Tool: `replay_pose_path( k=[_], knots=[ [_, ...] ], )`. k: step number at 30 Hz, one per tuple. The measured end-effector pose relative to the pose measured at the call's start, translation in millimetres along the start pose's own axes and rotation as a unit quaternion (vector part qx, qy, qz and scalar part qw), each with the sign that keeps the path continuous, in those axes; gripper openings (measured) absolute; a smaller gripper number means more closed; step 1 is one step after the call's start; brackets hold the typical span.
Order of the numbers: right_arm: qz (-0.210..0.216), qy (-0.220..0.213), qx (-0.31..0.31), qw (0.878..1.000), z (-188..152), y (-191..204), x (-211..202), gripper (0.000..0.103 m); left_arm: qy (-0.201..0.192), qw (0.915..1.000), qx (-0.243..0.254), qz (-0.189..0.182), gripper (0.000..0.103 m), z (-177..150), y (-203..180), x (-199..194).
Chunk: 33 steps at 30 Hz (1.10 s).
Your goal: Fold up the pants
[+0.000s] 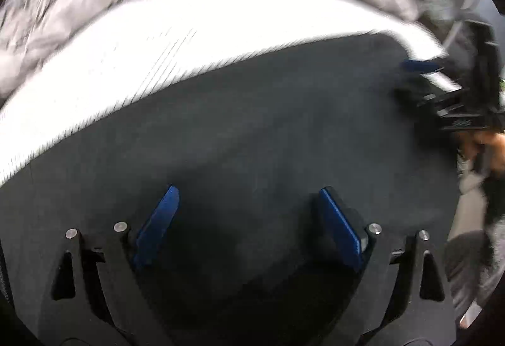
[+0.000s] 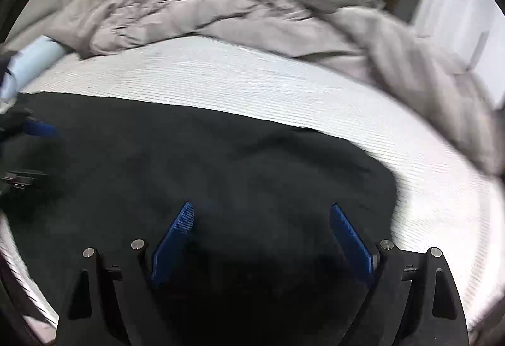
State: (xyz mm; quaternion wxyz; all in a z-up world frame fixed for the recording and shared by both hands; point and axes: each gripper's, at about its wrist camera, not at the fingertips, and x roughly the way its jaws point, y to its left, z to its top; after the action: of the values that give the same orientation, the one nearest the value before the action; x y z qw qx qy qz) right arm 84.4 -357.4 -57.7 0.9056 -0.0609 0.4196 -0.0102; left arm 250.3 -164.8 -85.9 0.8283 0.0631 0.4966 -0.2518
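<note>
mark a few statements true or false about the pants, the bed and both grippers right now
1. The black pants lie on a white ribbed sheet. True.
2. The left gripper is clamped on the pants. False: it is open above them, nothing pinched.
3. A crumpled grey duvet lies beyond the pants. True.
4. The right gripper holds a sock. False: it is open and holds nothing.

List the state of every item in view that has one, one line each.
pants: dark, spread flat on the bed, not gripped.
left tongs: open, nothing between the pads, over the pants.
right tongs: open, nothing between the pads, over the pants.
bed sheet: white, ribbed, smooth.
duvet: grey, rumpled, bunched beyond the pants.
</note>
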Motion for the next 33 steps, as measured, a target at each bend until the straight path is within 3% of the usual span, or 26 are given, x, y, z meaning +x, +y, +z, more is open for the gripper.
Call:
replay_pose_path(
  k=[1, 3, 4, 5, 7, 10, 12, 16, 18, 19, 22, 25, 29, 33],
  knots=[
    [-0.020, 0.026, -0.016, 0.999, 0.3, -1.4, 14.2, 0.088, -0.009, 0.9999, -0.003, -0.003, 0.088, -3.5, 9.1, -0.2],
    [-0.116, 0.041, -0.057, 0.991, -10.0, -11.3, 25.2, 0.087, -0.013, 0.9999, 0.003, -0.008, 0.088, -6.0, 15.5, -4.6],
    [-0.194, 0.044, -0.058, 0.978, -17.5, -27.0, 26.4, 0.087, -0.012, 0.9999, 0.000, 0.003, 0.089, -7.6, 19.8, -7.3],
    [-0.217, 0.047, -0.040, 0.974, -21.5, -39.7, 24.1, 0.087, -0.010, 0.9999, -0.003, 0.005, 0.088, -8.1, 21.9, -8.8],
    [-0.173, 0.036, 0.033, 0.984, -24.3, -66.4, 9.3, 0.087, -0.004, 0.9997, -0.007, 0.021, 0.088, -5.3, 23.6, -15.4],
    [-0.168, 0.007, 0.035, 0.985, -13.2, -60.1, -9.0, 0.086, -0.051, 0.9987, -0.009, 0.003, 0.088, 10.7, 19.6, -37.9],
    [-0.108, -0.029, 0.041, 0.993, 2.1, -45.1, -22.4, 0.086, -0.054, 0.9985, -0.008, 0.000, 0.091, 24.3, 19.7, -34.0],
    [-0.041, -0.032, -0.001, 0.999, 37.6, -1.5, 8.2, 0.086, -0.035, 0.9989, -0.025, 0.020, 0.090, 39.3, 31.8, -2.8],
    [-0.020, -0.010, -0.023, 0.999, 49.6, 15.7, 37.3, 0.086, -0.009, 0.9987, -0.042, 0.026, 0.090, 35.9, 44.5, 15.1],
    [-0.025, 0.006, -0.030, 0.999, 49.6, 16.9, 51.6, 0.086, -0.016, 0.9986, -0.047, 0.017, 0.091, 34.4, 45.8, 19.5],
    [-0.153, 0.052, -0.072, 0.984, 39.3, -0.7, 82.0, 0.086, -0.021, 0.9989, -0.038, 0.015, 0.091, 33.1, 50.1, 15.3],
    [-0.200, 0.059, 0.017, 0.978, 18.7, -64.8, 65.7, 0.086, -0.023, 0.9987, -0.043, 0.015, 0.091, 29.6, 55.4, 15.1],
    [-0.147, 0.018, 0.104, 0.983, -1.1, -102.7, 21.7, 0.087, -0.029, 0.9981, -0.049, 0.024, 0.085, 31.4, 44.0, -0.2],
    [-0.098, 0.000, 0.080, 0.992, -11.4, -86.5, -0.9, 0.086, -0.067, 0.9972, -0.031, -0.008, 0.087, 25.8, 28.7, -32.0]
  ],
)
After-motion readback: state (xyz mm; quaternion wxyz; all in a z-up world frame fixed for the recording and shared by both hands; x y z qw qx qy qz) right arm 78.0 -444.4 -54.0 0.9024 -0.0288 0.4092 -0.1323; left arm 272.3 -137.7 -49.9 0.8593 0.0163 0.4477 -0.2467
